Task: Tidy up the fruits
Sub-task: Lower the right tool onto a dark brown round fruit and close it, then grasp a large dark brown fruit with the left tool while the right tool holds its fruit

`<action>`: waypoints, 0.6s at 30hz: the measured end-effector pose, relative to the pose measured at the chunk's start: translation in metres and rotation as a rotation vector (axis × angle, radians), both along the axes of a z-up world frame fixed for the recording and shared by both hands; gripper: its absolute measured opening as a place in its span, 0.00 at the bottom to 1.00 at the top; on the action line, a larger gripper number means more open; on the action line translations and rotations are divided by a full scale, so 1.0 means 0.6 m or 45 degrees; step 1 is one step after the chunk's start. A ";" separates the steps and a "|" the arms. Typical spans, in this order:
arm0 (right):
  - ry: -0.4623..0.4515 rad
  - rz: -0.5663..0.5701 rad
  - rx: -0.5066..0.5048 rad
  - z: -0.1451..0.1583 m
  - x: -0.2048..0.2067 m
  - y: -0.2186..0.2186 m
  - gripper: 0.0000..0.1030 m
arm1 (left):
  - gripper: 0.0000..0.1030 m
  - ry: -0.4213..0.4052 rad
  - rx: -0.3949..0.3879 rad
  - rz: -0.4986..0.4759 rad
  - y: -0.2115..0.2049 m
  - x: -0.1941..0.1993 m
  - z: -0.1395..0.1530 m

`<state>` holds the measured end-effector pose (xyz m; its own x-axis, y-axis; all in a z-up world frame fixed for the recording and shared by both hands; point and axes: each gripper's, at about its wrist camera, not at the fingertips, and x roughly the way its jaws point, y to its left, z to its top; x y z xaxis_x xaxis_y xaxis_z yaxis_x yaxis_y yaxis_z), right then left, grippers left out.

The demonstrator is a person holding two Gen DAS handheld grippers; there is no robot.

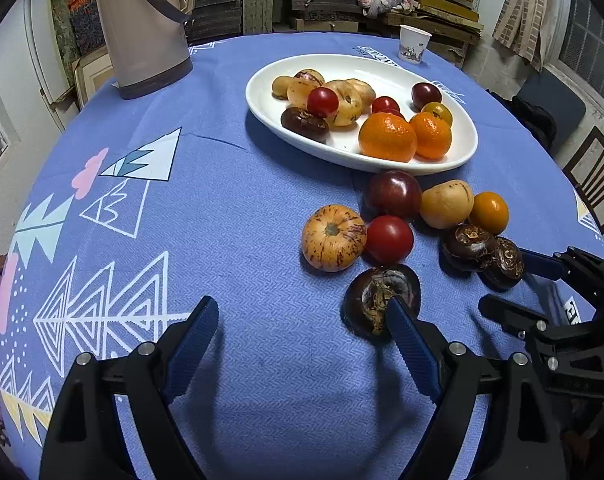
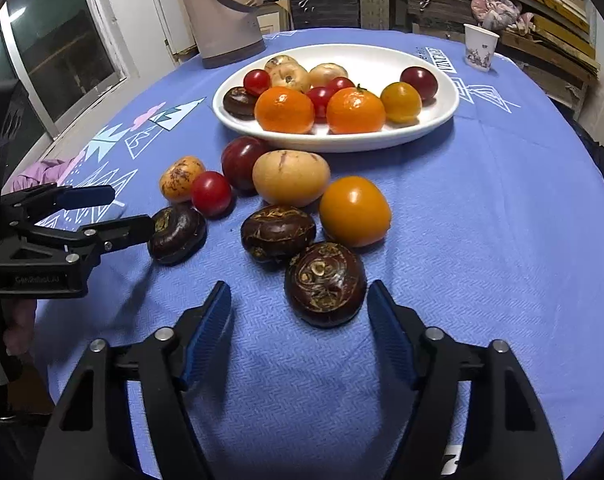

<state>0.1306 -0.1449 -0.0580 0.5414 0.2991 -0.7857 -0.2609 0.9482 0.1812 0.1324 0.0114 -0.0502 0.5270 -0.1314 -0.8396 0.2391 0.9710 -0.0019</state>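
Loose fruit clustered on blue tablecloth [image 2: 482, 208] just in front of white oval plate [image 2: 442, 120]: three dark brown water chestnuts, dark red plum [image 2: 242, 160], red tomato [image 2: 211, 193], pale yellow fruit [image 2: 290, 178], orange tomato [image 2: 355, 211], striped melon-like fruit [image 1: 333, 237]. Plate already loaded: two oranges [image 2: 322, 110], small tomatoes, pale fruits, one dark chestnut; bare room only at its right end.

Nearest chestnut [image 2: 325, 283] touching second chestnut [image 2: 278, 232] behind it; orange tomato just beside both. Third chestnut [image 2: 177, 233] apart, toward the left.

Open cloth wide to the right of cluster and in the near foreground. Table edge curving away far right. Beige jug [image 2: 222, 12] and paper cup [image 2: 479, 46] at far edge, well clear of fruit.

Right gripper [image 2: 298, 308]: jaws apart, bracketing nearest chestnut; right pad just beside it, left pad clearly off, no visible contact.

Left gripper [image 1: 302, 316]: jaws wide apart, nothing between; right finger tip overlapping third chestnut [image 1: 382, 306], contact unclear.
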 end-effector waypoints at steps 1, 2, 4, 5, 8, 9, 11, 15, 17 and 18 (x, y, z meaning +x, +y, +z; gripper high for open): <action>-0.001 -0.009 0.003 0.000 0.000 -0.004 0.48 | 0.84 0.000 0.001 0.001 -0.001 -0.001 0.000; 0.003 -0.012 0.016 0.000 0.001 -0.009 0.40 | 0.84 0.001 0.003 0.001 -0.002 -0.001 0.001; 0.015 -0.004 0.061 0.000 -0.001 -0.018 0.40 | 0.84 0.001 -0.002 -0.008 -0.004 -0.004 0.003; 0.013 -0.002 0.066 0.000 -0.002 -0.020 0.40 | 0.84 -0.007 -0.002 -0.013 -0.007 -0.006 0.006; -0.008 -0.006 0.093 -0.002 -0.007 -0.025 0.40 | 0.84 -0.020 0.001 -0.027 -0.014 -0.010 0.011; -0.015 -0.005 0.106 -0.003 -0.008 -0.027 0.40 | 0.84 -0.021 0.005 -0.034 -0.017 -0.012 0.011; -0.016 -0.002 0.136 -0.004 -0.008 -0.032 0.41 | 0.84 -0.017 0.018 -0.053 -0.027 -0.013 0.007; -0.016 0.001 0.160 -0.005 -0.009 -0.033 0.42 | 0.84 0.000 0.039 -0.080 -0.045 -0.010 -0.001; -0.029 0.030 0.123 -0.003 -0.013 -0.021 0.51 | 0.84 0.004 0.041 -0.091 -0.051 -0.008 -0.005; -0.034 0.041 0.104 -0.003 -0.015 -0.017 0.53 | 0.84 0.008 0.047 -0.094 -0.055 -0.006 -0.008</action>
